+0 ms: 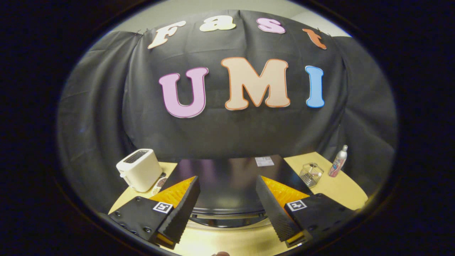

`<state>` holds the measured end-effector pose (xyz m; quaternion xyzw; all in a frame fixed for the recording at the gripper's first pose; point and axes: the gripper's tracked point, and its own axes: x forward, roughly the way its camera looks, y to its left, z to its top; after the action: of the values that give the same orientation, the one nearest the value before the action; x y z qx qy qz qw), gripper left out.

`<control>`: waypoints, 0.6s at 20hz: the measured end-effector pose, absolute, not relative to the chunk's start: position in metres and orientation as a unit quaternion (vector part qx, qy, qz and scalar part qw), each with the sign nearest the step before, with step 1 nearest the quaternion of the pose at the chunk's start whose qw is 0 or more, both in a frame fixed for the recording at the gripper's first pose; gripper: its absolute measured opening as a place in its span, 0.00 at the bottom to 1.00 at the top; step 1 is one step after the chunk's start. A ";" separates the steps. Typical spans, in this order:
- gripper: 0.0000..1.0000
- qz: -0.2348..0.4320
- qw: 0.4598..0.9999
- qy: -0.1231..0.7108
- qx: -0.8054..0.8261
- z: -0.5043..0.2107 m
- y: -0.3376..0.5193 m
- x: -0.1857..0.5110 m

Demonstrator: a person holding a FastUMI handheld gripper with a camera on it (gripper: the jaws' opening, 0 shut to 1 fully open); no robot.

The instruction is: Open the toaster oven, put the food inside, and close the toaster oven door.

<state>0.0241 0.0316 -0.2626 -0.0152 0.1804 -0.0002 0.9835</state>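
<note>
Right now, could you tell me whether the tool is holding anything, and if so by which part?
Nothing is held. The tool is open, its fingers spread apart above the toaster oven, with only the oven's dark top and door edge showing between them.

Camera rides the tongs, looking forward, close above toaster oven top

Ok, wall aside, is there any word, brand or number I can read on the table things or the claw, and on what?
White sticker on the toaster oven: print too small to read.
Spray bottle label: blurred, unreadable.
Square tags on the claw, open above the oven: patterns, no words.
White toaster: no text visible.
</note>
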 end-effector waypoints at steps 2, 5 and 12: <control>1.00 -0.007 0.981 0.194 -0.016 -0.281 0.028 0.021; 1.00 -0.020 0.977 0.214 -0.015 -0.304 0.021 0.014; 1.00 -0.022 0.977 0.210 -0.019 -0.310 0.017 0.008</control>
<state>0.0083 0.0171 -0.3104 -0.0190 0.2103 -0.0219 0.9772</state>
